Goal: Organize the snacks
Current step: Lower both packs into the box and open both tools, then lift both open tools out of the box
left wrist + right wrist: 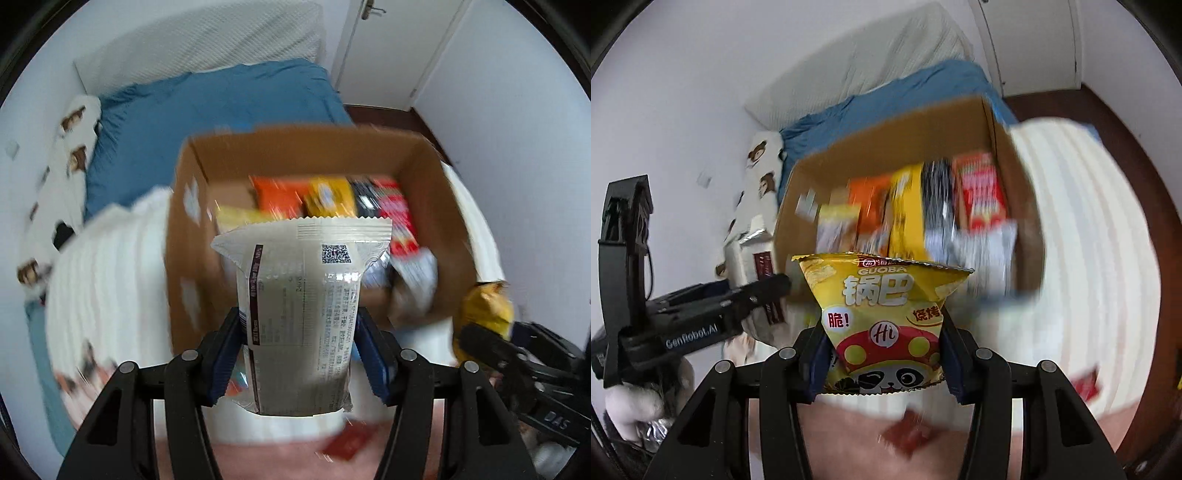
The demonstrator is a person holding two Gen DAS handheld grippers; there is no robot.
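Note:
My left gripper (pixel 298 314) is shut on a white snack packet (pixel 299 288) whose printed back and QR code face the camera. The packet hangs in front of an open cardboard box (pixel 295 142). Inside the box several snack packs stand in a row: orange (pixel 280 195), yellow (pixel 328 195), black and red. My right gripper (pixel 882 325) is shut on a yellow Guoba crisp bag (pixel 882 295) with a panda on it, also just short of the box (pixel 886 133). Each gripper shows in the other's view: the right gripper (pixel 480 343) at the right edge, the left gripper (pixel 768 291) at the left.
The box sits on a white ribbed blanket (pixel 110 277) on a bed with a blue sheet (pixel 221 103). Below the grippers lies a pink cover (pixel 277 458) with small red sachets (pixel 908 435). White walls, a door (pixel 388 48) and dark wood floor (pixel 1108 110) surround the bed.

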